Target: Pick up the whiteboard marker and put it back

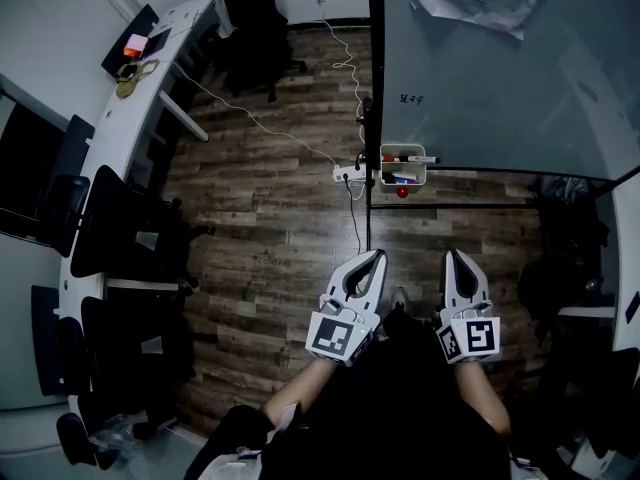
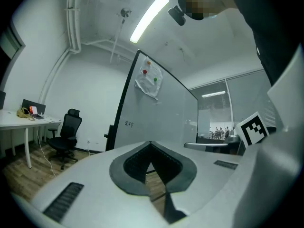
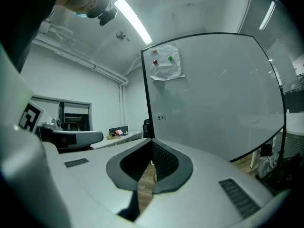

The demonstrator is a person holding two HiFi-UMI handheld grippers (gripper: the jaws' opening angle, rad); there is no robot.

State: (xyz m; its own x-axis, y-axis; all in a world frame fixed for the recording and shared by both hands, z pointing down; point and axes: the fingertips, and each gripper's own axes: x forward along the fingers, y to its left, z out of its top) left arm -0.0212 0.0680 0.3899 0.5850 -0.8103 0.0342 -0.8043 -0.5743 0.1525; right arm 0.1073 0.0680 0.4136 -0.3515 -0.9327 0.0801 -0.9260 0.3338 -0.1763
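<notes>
Several whiteboard markers (image 1: 408,159) sit in a small white holder (image 1: 403,176) fixed at the whiteboard's (image 1: 500,78) lower left corner; one black marker lies across its top. Both grippers hang low near my body, well short of the holder. My left gripper (image 1: 377,255) is shut with nothing in it, and my right gripper (image 1: 453,254) is shut and empty too. In the left gripper view the closed left gripper (image 2: 150,144) points toward the whiteboard (image 2: 161,113). The right gripper view has the right gripper (image 3: 153,141) shut, with the whiteboard (image 3: 213,94) ahead.
A red magnet (image 1: 402,192) sticks just below the holder. A power strip (image 1: 348,174) with a white cable lies on the wood floor. A long white desk (image 1: 120,128) with black chairs (image 1: 120,228) runs along the left. Another black chair (image 1: 250,28) stands at the back.
</notes>
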